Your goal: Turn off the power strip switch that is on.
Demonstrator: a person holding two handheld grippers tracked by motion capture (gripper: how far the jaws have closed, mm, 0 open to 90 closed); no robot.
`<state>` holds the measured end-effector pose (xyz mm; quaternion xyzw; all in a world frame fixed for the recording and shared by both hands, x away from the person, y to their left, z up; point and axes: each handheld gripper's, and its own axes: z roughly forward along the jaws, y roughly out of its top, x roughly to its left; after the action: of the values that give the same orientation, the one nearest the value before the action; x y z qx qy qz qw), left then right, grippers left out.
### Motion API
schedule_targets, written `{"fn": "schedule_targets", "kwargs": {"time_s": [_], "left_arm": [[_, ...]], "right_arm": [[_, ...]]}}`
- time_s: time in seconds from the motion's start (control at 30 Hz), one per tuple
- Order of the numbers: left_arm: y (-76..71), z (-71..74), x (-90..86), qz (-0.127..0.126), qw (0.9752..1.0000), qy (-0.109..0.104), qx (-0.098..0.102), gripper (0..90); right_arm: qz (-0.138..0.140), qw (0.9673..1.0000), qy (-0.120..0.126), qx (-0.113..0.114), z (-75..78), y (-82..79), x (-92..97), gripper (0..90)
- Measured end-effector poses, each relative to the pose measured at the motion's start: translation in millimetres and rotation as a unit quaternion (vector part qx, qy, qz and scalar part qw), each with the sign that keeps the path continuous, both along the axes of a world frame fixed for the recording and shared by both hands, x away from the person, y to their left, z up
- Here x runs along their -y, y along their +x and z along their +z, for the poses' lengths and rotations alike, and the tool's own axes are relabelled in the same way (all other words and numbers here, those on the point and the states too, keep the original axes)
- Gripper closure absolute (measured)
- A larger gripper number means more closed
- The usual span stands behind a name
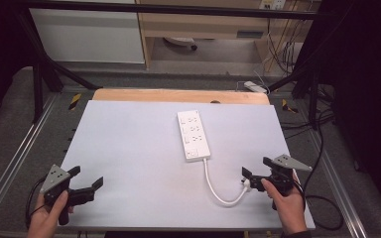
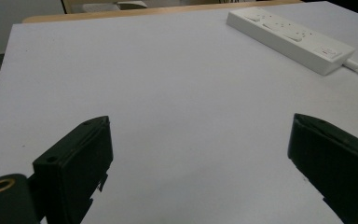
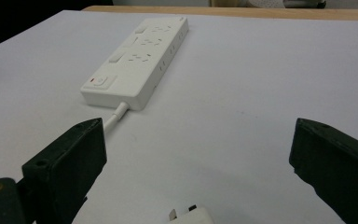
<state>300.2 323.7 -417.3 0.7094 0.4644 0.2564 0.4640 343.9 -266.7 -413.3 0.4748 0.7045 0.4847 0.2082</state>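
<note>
Pale grey and matte, the table top (image 1: 139,148) lies flat inside a dark metal frame, with a strip of bare wood along its far edge. At the near left corner the left gripper (image 1: 87,182) hovers low over the bare surface, its two black blocky jaws spread wide with nothing between them. Around the middle lies a white plastic power strip (image 1: 194,135), long and rectangular (a switch at its near end, sockets in a row beyond). Its smooth white cable (image 1: 218,191) curves toward the near right corner and ends in a white plug (image 3: 189,216). The right gripper (image 1: 254,167) sits there, jaws wide apart on either side of the plug, not touching it.
</note>
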Motion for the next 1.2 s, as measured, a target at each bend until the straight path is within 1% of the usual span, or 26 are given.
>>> {"fn": "schedule_targets", "kwargs": {"time_s": [0.1,0.33,0.37,0.6,0.67,0.73,1.0,1.1,1.2], "left_arm": [[0.3,-0.5,0.3,-0.001,1.0,0.003,-0.003,6.5],[0.9,-1.8,1.4,-0.001,0.9999,0.006,-0.008,6.6],[0.9,-2.0,1.5,-0.002,0.9999,0.006,-0.009,6.7],[0.9,-2.2,1.7,-0.003,0.9999,0.007,-0.01,6.7],[1.0,-2.4,1.8,-0.003,0.9999,0.007,-0.012,6.7],[1.1,-2.6,2.0,-0.003,0.9999,0.008,-0.013,6.8],[1.2,-3.0,2.4,-0.003,0.9999,0.01,-0.013,6.7],[1.3,-3.1,2.5,-0.003,0.9998,0.011,-0.014,6.8],[1.4,-3.2,2.4,-0.003,0.9998,0.012,-0.015,6.8]], "right_arm": [[0.003,1.0,0.001,-0.007,0.9,2.6,-3.2,4.7],[0.01,0.9999,-0.003,-0.013,5.4,8.0,-9.2,5.2],[0.015,0.9997,-0.012,-0.016,7.7,10.7,-10.5,5.4],[0.023,0.9991,-0.022,-0.029,14.6,17.7,-15.1,5.5],[0.025,0.9989,-0.024,-0.031,15.2,18.5,-15.6,5.6],[0.03,0.9986,-0.032,-0.032,17.7,21.0,-18.9,5.7],[0.037,0.9981,-0.038,-0.032,22.5,27.9,-28.6,5.7],[0.04,0.998,-0.041,-0.027,25.7,31.9,-34.1,5.8],[0.038,0.9981,-0.04,-0.029,27.5,33.4,-36.9,6.1]]}}
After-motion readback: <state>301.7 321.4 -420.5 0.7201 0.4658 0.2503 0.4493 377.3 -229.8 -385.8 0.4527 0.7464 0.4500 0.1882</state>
